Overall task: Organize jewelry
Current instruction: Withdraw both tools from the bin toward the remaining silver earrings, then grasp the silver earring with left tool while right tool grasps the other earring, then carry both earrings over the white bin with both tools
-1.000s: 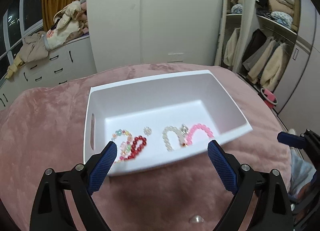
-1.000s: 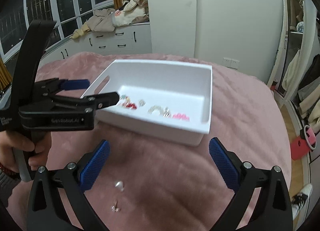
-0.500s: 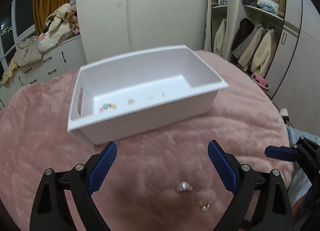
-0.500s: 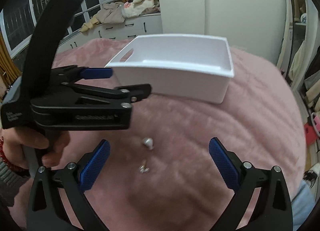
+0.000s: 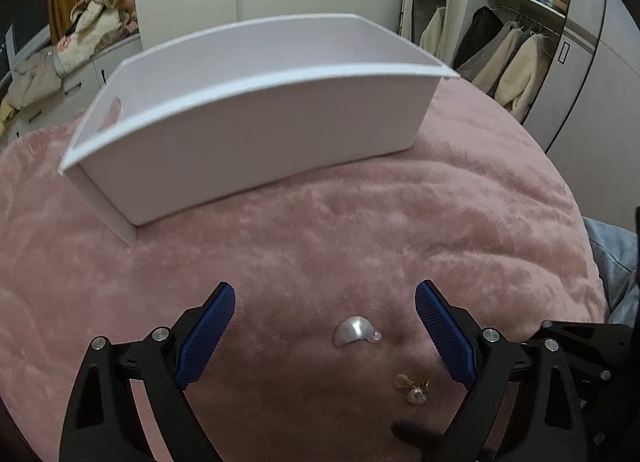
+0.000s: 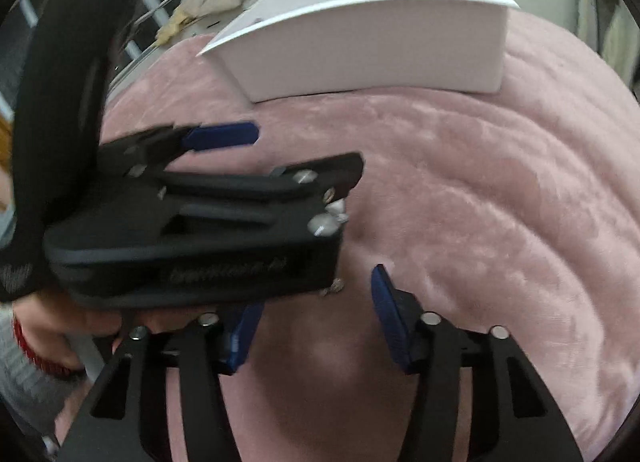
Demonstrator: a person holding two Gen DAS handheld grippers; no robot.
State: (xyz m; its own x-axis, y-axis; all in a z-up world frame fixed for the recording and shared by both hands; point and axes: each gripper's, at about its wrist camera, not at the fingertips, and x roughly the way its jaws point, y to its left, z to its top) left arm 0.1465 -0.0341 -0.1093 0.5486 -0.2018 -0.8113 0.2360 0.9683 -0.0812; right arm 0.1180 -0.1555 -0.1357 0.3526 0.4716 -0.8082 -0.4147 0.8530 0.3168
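Left gripper (image 5: 324,322) spread wide over pink blanket (image 5: 460,221), silver half-dome earring (image 5: 354,332) between its fingers, pearl earring (image 5: 414,390) nearer. White bin (image 5: 260,125) beyond. Right gripper (image 6: 316,314) partly open, empty — left tool blocks its view.

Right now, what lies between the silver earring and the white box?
Only bare pink blanket lies between the silver earring and the white box, as the left wrist view shows.
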